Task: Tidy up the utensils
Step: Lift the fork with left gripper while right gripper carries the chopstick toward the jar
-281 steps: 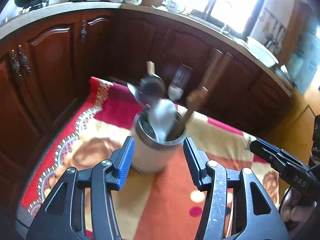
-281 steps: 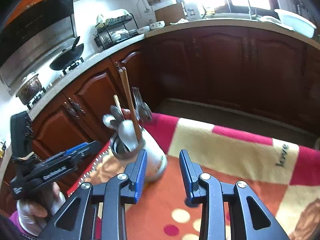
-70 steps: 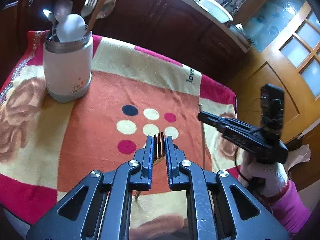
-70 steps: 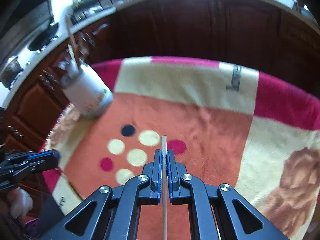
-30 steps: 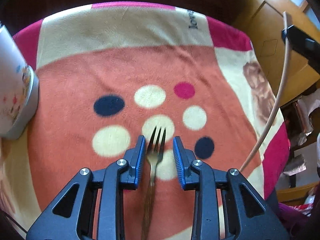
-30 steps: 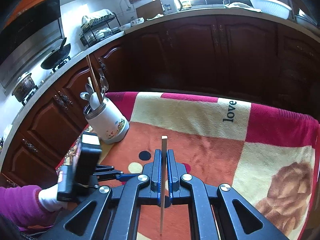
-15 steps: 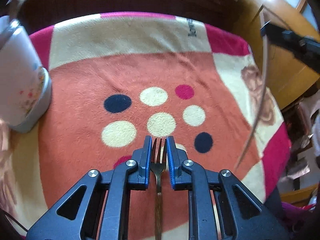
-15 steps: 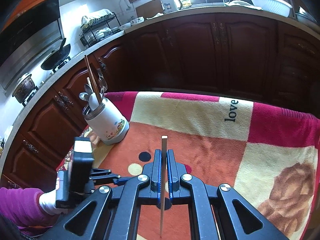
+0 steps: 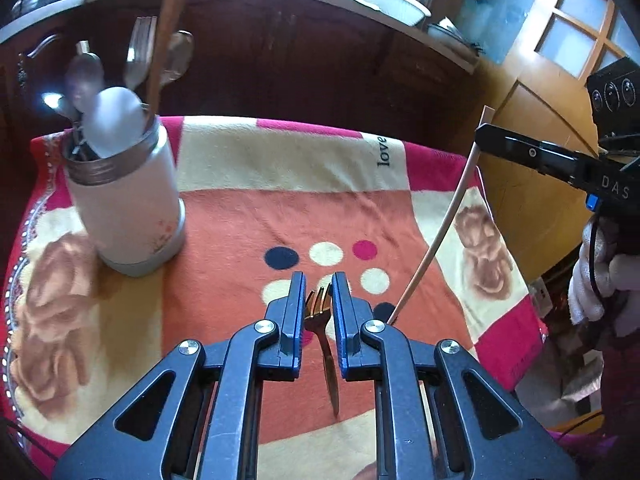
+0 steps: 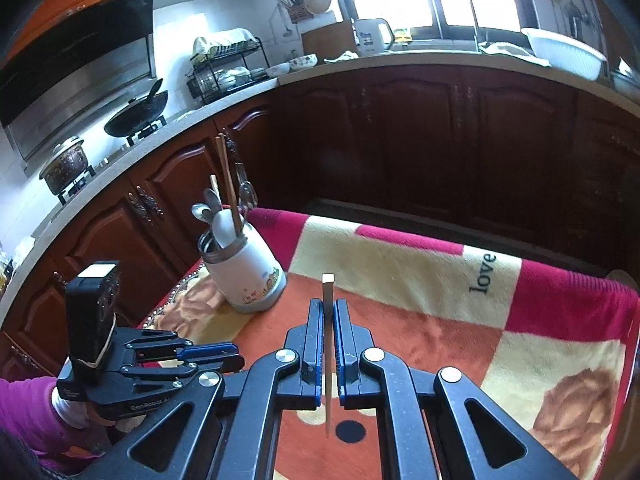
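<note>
Left gripper (image 9: 318, 294) clamped on fork (image 9: 320, 312) near its tines, handle hanging below, right gripper (image 10: 328, 312) pinching upright chopstick (image 10: 327, 344), utensil holder (image 9: 128, 208) apart.

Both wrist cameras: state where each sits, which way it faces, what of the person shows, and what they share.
Left wrist: sits on the left gripper, aimed down across the blanket; the gripper is shut on a fork, with the right gripper and gloved hand at right.
Right wrist: sits on the right gripper, aimed toward the cabinets; the gripper is shut on a chopstick, with the left gripper and pink sleeve at left.
Shared: blanket, utensil holder, chopstick, white basin.
</note>
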`<state>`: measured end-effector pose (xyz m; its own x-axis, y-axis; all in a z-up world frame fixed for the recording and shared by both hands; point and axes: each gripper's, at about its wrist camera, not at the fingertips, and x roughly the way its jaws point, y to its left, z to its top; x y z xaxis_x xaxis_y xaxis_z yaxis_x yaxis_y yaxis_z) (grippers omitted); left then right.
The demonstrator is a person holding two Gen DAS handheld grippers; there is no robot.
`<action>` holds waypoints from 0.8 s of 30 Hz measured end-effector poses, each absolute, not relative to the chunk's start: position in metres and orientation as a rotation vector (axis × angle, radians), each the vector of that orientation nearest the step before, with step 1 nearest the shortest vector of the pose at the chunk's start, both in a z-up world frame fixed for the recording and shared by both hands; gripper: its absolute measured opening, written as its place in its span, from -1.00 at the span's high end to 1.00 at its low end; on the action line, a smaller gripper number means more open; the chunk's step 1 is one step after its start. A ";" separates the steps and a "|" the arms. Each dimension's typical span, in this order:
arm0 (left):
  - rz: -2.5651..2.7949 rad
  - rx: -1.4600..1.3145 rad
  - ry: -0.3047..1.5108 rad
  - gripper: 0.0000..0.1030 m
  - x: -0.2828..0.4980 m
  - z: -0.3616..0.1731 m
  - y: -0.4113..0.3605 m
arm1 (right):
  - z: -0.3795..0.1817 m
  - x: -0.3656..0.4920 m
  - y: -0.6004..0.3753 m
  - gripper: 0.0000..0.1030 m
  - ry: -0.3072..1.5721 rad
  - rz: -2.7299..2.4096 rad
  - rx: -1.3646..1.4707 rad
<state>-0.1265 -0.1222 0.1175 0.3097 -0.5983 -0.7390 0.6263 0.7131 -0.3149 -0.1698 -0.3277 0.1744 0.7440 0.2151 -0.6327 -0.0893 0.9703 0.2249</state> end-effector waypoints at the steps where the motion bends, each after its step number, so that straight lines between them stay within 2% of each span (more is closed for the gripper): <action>1: -0.805 0.028 0.960 0.78 -0.126 0.118 -0.119 | 0.176 -0.169 -0.326 0.92 0.713 0.171 0.182; 17: -0.718 0.012 0.956 0.82 -0.145 0.119 -0.082 | 0.185 -0.170 -0.308 0.92 0.699 0.203 0.158; 19: -0.695 0.000 0.966 0.88 -0.147 0.117 -0.074 | 0.186 -0.169 -0.305 0.92 0.697 0.208 0.157; 20: -0.690 -0.005 0.970 0.99 -0.147 0.116 -0.071 | 0.186 -0.169 -0.304 0.92 0.696 0.211 0.156; 24: -0.668 -0.009 0.997 1.00 -0.155 0.108 -0.062 | 0.187 -0.169 -0.299 0.92 0.692 0.223 0.155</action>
<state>-0.1551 -0.0624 0.1082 0.3626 -0.5227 -0.7715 0.5152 0.8023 -0.3014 -0.1689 -0.2993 0.1866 0.7475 0.2542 -0.6136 -0.1515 0.9648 0.2152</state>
